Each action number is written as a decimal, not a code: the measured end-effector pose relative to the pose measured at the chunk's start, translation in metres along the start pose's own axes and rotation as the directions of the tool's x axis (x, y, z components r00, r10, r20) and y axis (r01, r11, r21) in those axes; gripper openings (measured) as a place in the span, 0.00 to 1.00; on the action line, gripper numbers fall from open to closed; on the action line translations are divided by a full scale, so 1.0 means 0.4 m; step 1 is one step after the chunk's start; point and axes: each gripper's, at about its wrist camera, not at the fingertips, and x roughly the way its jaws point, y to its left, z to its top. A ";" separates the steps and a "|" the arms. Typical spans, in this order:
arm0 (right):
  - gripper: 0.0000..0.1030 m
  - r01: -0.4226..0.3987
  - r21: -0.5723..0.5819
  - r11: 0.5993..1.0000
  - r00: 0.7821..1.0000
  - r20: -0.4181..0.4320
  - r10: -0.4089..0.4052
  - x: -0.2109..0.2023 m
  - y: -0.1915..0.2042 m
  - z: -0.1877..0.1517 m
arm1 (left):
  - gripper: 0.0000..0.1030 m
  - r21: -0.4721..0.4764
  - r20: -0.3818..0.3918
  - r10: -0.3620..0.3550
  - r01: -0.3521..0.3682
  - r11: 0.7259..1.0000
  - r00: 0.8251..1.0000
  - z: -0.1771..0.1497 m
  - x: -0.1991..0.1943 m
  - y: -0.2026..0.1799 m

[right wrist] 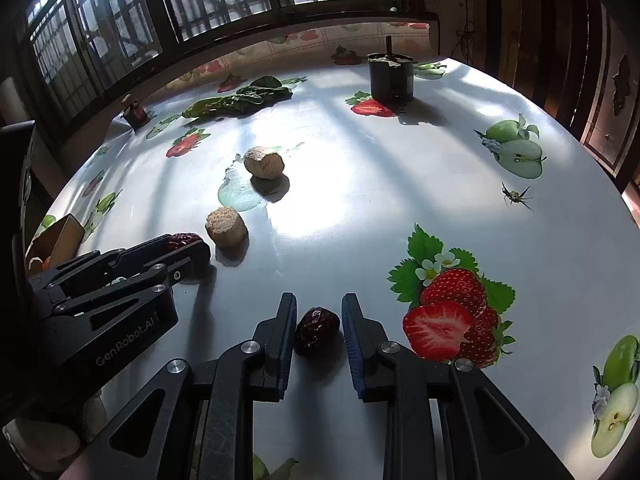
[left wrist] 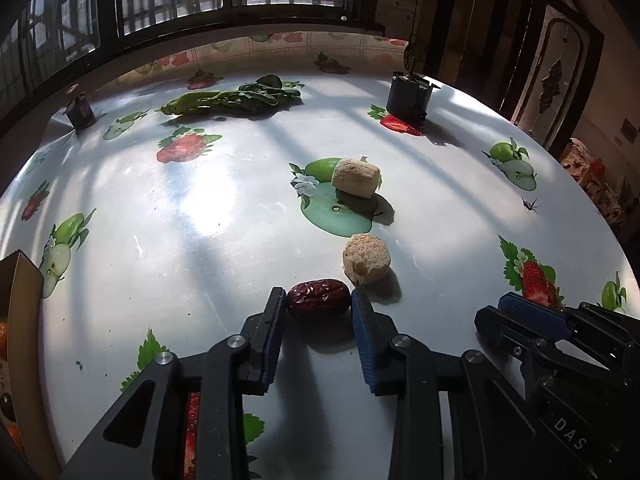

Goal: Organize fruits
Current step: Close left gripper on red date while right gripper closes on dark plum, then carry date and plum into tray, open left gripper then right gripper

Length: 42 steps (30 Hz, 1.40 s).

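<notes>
Two dark red dates lie on the white fruit-print tablecloth (left wrist: 180, 208). In the left wrist view, my left gripper (left wrist: 318, 300) is shut on one red date (left wrist: 319, 298), a blue pad pressing each end. In the right wrist view, my right gripper (right wrist: 319, 304) is shut on the other red date (right wrist: 318, 330), which rests on the cloth. The left gripper (right wrist: 188, 246) also shows at the left of the right wrist view, with its date (right wrist: 184, 240) at the tips. The right gripper (left wrist: 516, 312) sits low right in the left wrist view.
Two beige cut chunks (left wrist: 366, 264) (left wrist: 356, 178) lie just beyond the left gripper. Leafy greens (left wrist: 236, 98), a dark cup (left wrist: 408, 98) and a small jar (left wrist: 80, 110) stand at the far side. A cardboard box (left wrist: 22, 320) holding orange fruit sits at the left edge. A small insect (left wrist: 530, 204) is at right.
</notes>
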 end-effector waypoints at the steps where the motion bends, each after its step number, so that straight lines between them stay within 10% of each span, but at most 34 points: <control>1: 0.24 0.005 -0.004 1.000 1.000 0.000 -0.005 0.000 0.002 0.000 | 0.31 -0.009 0.005 0.003 -0.003 1.000 1.000 -0.002 -0.006 0.007; 27: 0.24 -0.040 0.004 0.999 0.998 0.050 0.040 -0.004 0.011 0.011 | 0.31 -0.170 0.008 -0.040 0.041 0.985 0.999 -0.003 -0.028 0.085; 42: 0.24 -0.062 -0.003 0.998 0.986 0.156 0.062 -0.054 0.013 0.005 | 0.31 -0.135 0.258 0.065 -0.030 0.990 0.964 -0.072 -0.352 0.086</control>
